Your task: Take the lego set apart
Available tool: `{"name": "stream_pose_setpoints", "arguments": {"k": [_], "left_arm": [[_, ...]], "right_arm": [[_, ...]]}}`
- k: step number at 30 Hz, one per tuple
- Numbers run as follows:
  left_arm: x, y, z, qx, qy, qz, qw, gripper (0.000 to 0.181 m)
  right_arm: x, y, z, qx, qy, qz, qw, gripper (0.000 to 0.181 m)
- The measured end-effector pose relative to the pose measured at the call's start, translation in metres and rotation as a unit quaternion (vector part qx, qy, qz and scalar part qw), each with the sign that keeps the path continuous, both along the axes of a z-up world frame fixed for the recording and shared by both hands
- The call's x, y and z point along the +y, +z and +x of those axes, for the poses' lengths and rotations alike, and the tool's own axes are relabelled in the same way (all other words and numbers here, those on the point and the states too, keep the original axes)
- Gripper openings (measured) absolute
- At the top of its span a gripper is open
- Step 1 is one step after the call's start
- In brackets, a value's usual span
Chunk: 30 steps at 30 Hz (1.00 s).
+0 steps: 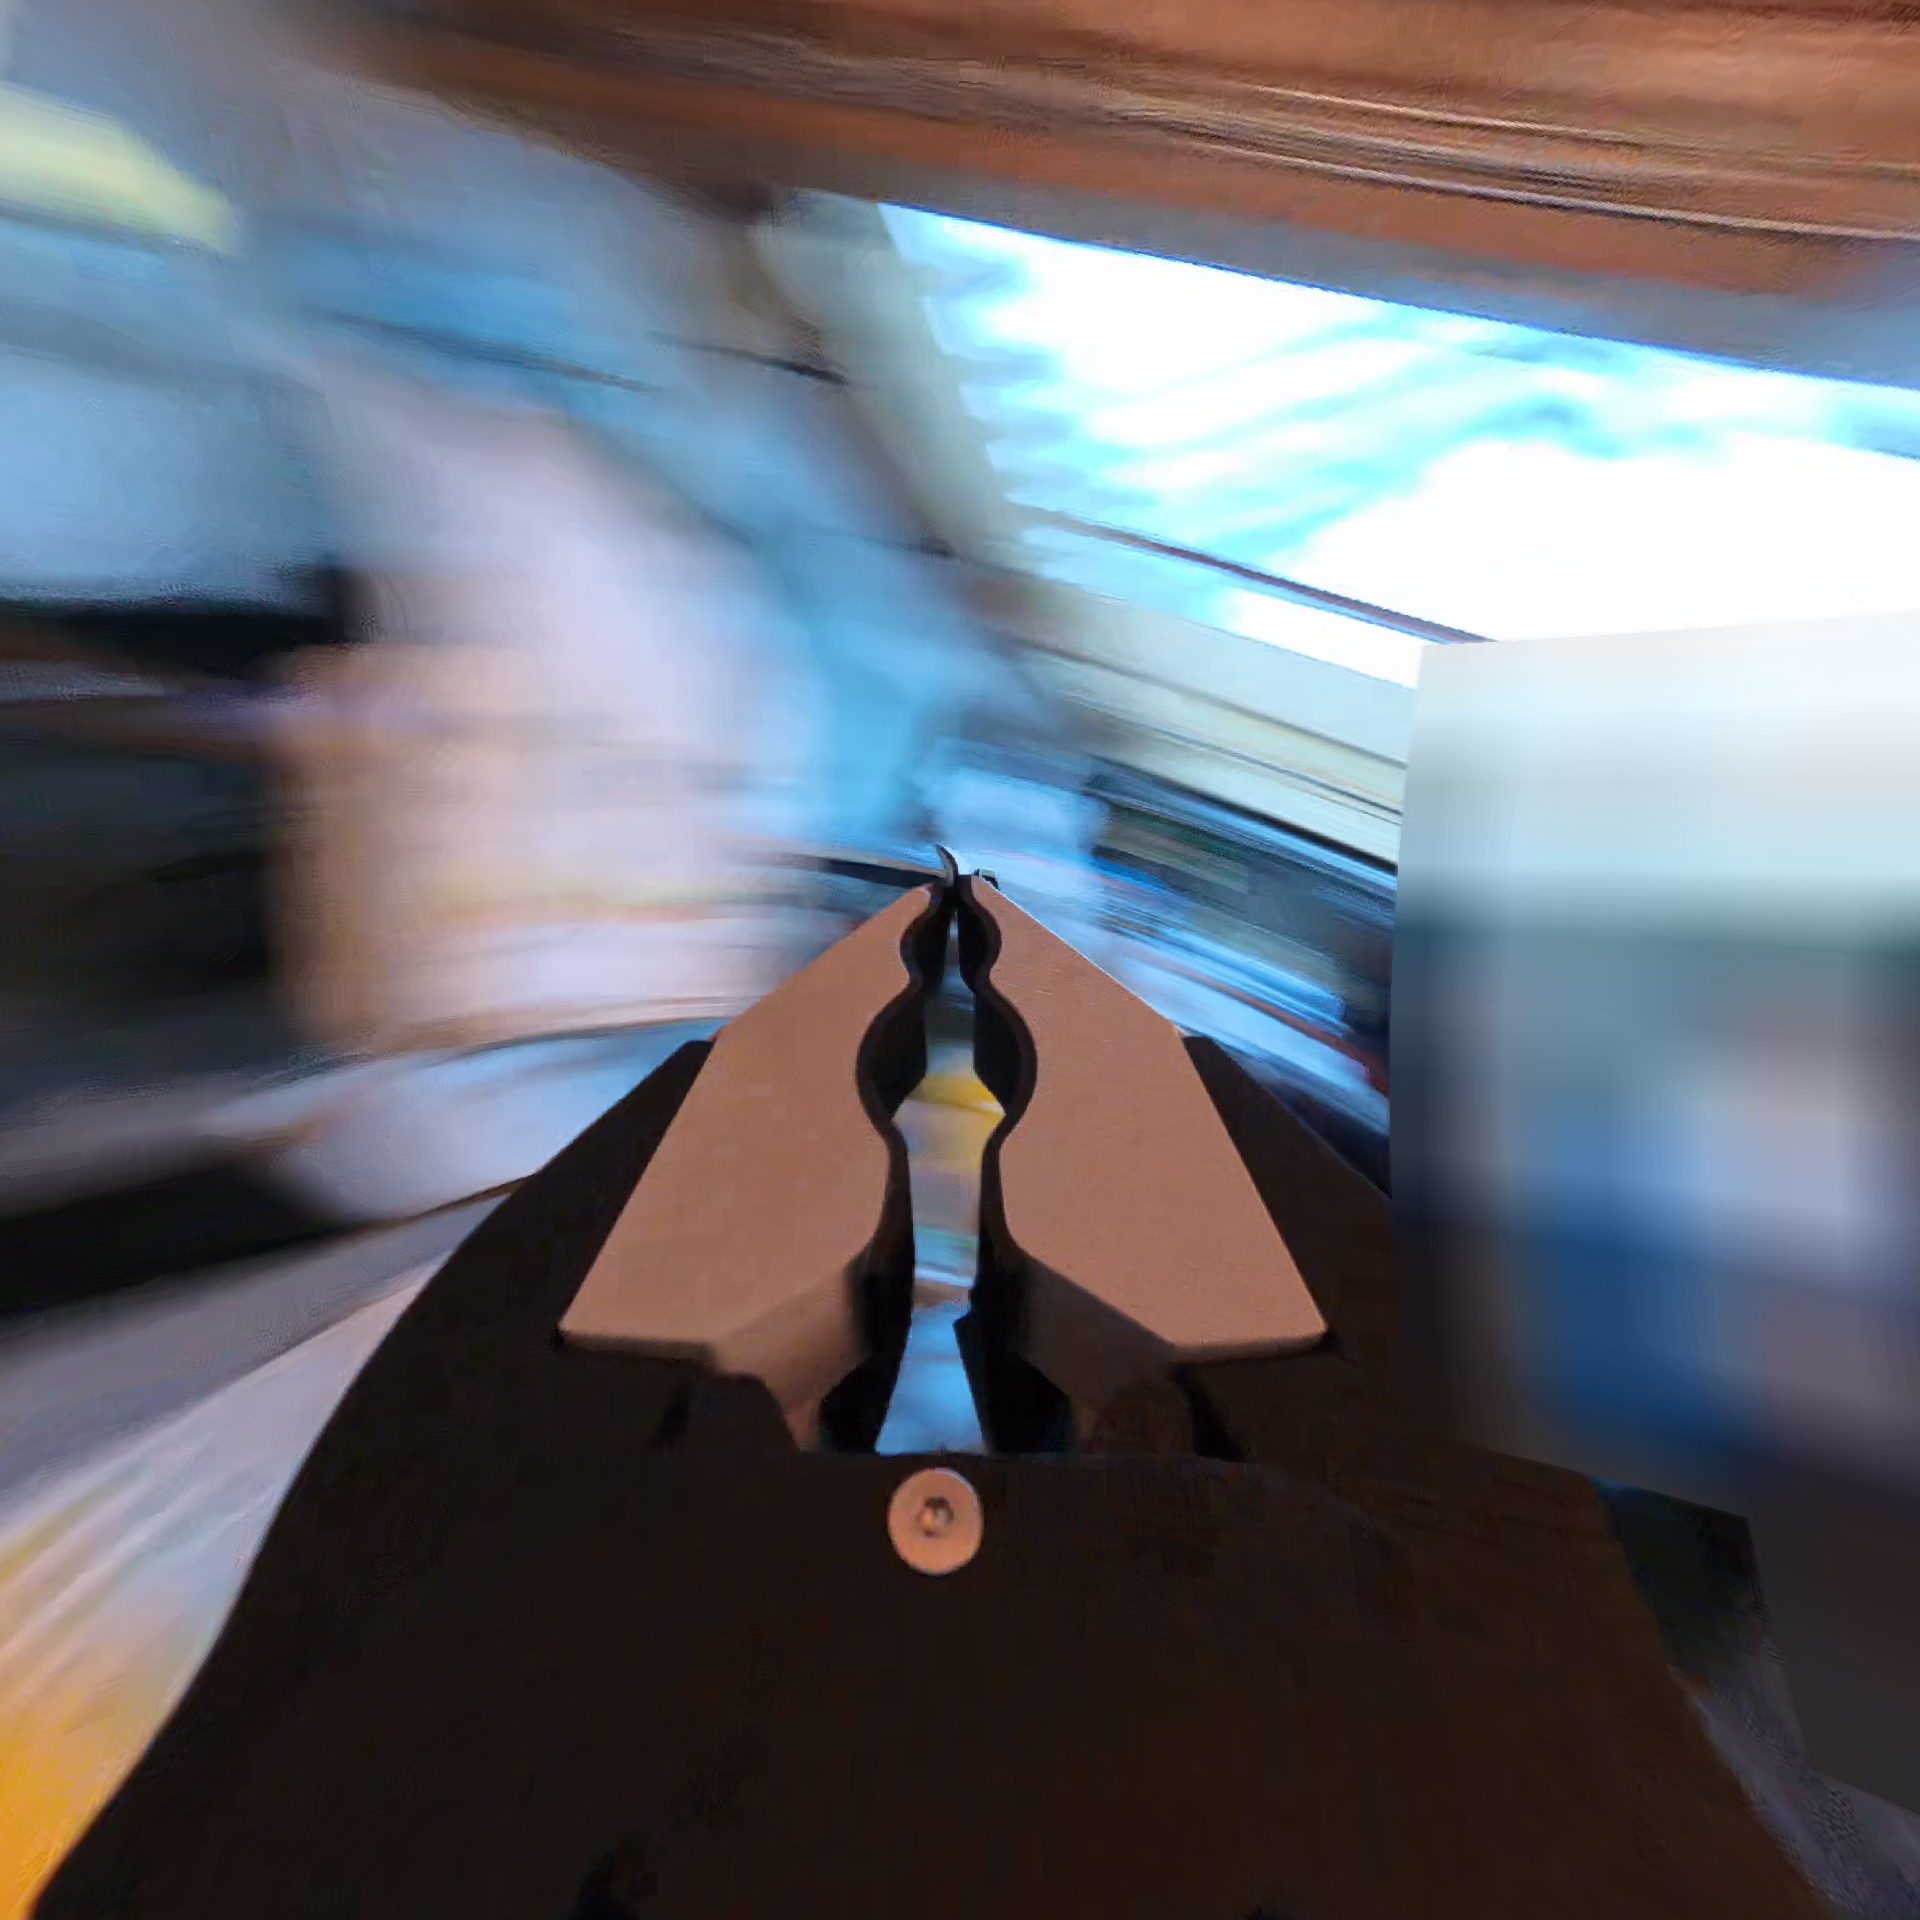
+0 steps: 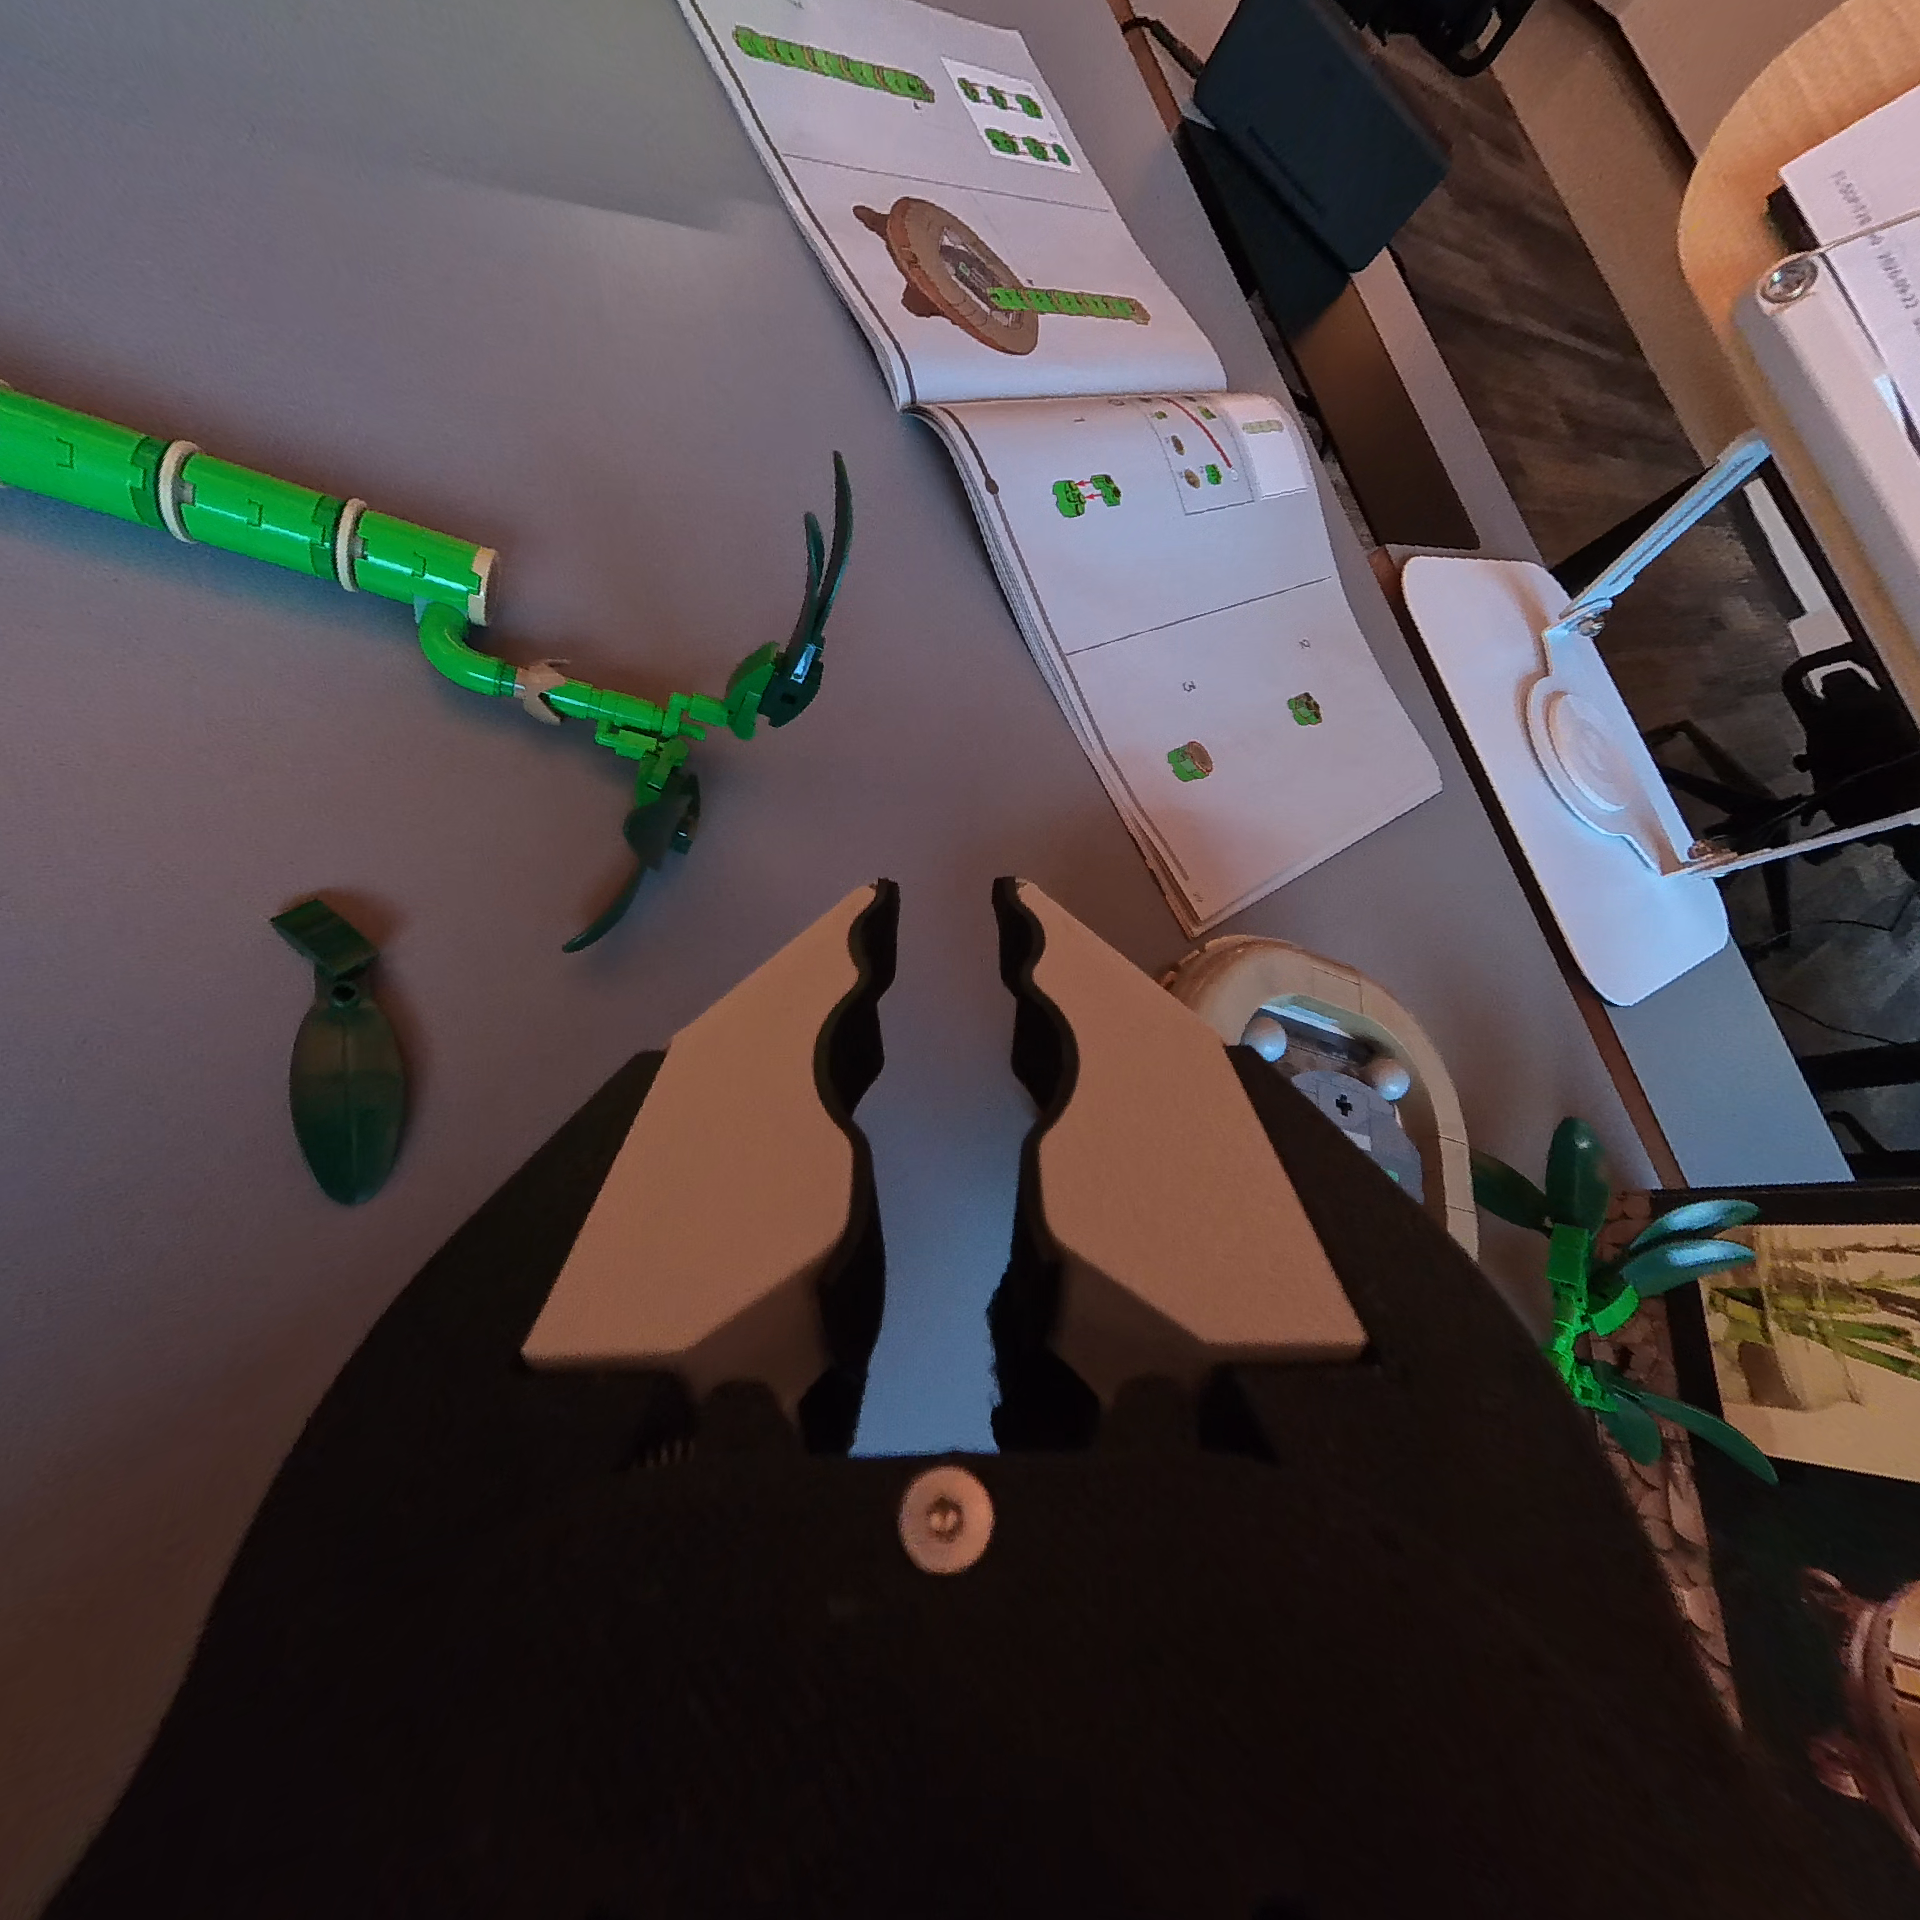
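In the right wrist view a green lego bamboo stalk [image 2: 260, 509] lies on the grey table [image 2: 416, 208]. A thin branch with dark green leaves [image 2: 675, 717] is joined to its end. A loose dark green leaf [image 2: 348, 1081] lies apart to the lower left. My right gripper [image 2: 945, 888] is slightly open and empty, hovering just below the branch. A beige lego pot base [image 2: 1340, 997] sits right of the gripper, partly hidden by it. A second leafy sprig [image 2: 1590, 1278] lies beyond it. My left gripper [image 1: 956, 883] is shut, and its view is smeared by motion blur.
An open instruction booklet [image 2: 1091, 364] lies at the back right of the table. The set's box [image 2: 1818, 1351] lies at the right edge. A white stand base [image 2: 1558, 779] sits at the table's right border, with floor and chairs beyond it. Some 45 cm of space lies between my two pairs of fingers. The loose dark green leaf [image 2: 348, 1081] is closer to my right gripper, around 10 cm from its tips; the left tips are 50 cm off.
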<state>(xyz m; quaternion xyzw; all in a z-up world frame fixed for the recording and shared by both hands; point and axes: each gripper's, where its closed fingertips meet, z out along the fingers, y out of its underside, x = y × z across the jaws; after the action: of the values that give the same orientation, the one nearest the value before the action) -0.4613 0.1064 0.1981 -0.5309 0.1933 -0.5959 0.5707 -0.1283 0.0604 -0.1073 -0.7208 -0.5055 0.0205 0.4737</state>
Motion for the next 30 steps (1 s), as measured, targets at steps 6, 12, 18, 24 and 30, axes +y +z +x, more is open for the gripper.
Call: {"name": "stream_pose_setpoints", "arguments": {"k": [6,12,18,24,30], "left_arm": [[0.06,-0.081,-0.132,0.193,0.395,-0.147,0.886,0.0],[0.067,-0.205,-0.164,0.449,0.39,-0.342,0.728,0.0],[0.073,-0.257,-0.17,0.641,0.378,-0.331,0.581,0.0],[0.069,-0.278,-0.158,0.631,0.327,-0.378,0.594,0.033],[0.079,-0.237,-0.132,0.583,0.344,-0.322,0.661,0.042]], "right_arm": [[-0.001,0.002,-0.001,-0.002,0.004,0.008,1.0,0.018],[-0.001,-0.002,-0.001,-0.013,0.006,0.006,1.0,0.017],[-0.001,-0.003,0.0,-0.019,0.007,0.009,1.0,0.018],[-0.004,-0.001,-0.002,-0.02,0.017,0.01,1.0,0.018],[-0.054,0.004,-0.029,0.08,0.158,-0.114,0.978,0.019]]}}
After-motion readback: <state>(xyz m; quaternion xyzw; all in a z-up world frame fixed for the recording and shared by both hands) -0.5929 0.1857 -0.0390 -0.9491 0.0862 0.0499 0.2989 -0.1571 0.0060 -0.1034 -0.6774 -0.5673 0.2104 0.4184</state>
